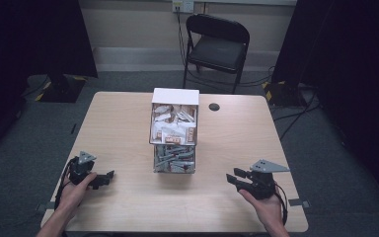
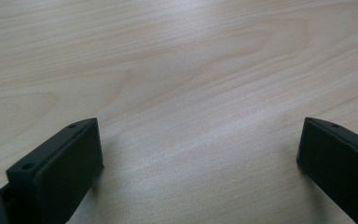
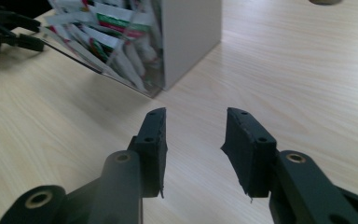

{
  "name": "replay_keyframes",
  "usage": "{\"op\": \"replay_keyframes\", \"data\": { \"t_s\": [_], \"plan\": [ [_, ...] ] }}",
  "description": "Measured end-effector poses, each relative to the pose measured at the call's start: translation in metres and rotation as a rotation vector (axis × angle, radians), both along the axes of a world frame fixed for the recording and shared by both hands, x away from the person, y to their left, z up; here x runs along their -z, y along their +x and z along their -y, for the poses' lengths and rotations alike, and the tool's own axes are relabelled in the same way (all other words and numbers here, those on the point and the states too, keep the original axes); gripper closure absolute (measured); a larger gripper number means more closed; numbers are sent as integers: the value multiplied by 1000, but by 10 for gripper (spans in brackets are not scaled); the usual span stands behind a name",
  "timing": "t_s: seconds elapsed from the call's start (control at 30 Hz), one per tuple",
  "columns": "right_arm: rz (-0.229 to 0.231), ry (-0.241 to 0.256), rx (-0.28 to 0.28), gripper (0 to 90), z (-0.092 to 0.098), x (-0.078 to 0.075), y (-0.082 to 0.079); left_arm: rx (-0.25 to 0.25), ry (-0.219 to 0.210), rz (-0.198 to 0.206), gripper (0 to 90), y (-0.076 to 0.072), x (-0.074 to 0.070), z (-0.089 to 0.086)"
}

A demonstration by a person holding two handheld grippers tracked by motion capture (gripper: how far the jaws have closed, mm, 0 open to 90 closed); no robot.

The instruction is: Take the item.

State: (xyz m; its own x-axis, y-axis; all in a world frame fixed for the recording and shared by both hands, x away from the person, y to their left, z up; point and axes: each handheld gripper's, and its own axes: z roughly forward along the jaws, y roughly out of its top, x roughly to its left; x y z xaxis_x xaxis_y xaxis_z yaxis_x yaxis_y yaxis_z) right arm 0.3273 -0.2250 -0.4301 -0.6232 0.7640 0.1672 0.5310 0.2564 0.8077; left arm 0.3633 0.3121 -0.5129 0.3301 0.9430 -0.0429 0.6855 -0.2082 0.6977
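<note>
A white-topped box with clear walls (image 1: pixel 174 129) stands at the middle of the wooden table (image 1: pixel 118 123); white sachets with red print fill its upper part and grey-pink packets its lower part. My left gripper (image 1: pixel 107 176) rests low at the front left, jaws wide apart over bare wood (image 2: pixel 200 140), holding nothing. At the front right my right gripper (image 1: pixel 232 177) points left toward the box, jaws open and empty (image 3: pixel 196 119). In the right gripper view the box (image 3: pixel 191 37) stands just ahead with sachets (image 3: pixel 112 32) behind its clear wall, and the left gripper (image 3: pixel 9 32) shows far off.
A small dark round disc (image 1: pixel 214 106) lies on the table right of the box's back. A black folding chair (image 1: pixel 217 47) stands beyond the far edge. Dark curtains and stand bases (image 1: pixel 61 89) flank the table. Bare wood lies between each gripper and the box.
</note>
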Motion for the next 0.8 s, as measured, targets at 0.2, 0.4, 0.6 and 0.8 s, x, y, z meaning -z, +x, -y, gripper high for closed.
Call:
{"op": "replay_keyframes", "data": {
  "t_s": [0.2, 0.4, 0.6, 0.8],
  "plan": [
    [8, 29, -77, 624, -25, -8, 5, 0, 0, 0, 0, 0, 0, 0],
    [17, 37, -128, 646, -44, -11, 8, 0, 0, 0, 0, 0, 0, 0],
    [22, 72, -185, 667, -61, -11, 10, 0, 0, 0, 0, 0, 0, 0],
    [15, 84, -226, 679, -79, -12, 13, 0, 0, 0, 0, 0, 0, 0]
  ]
}}
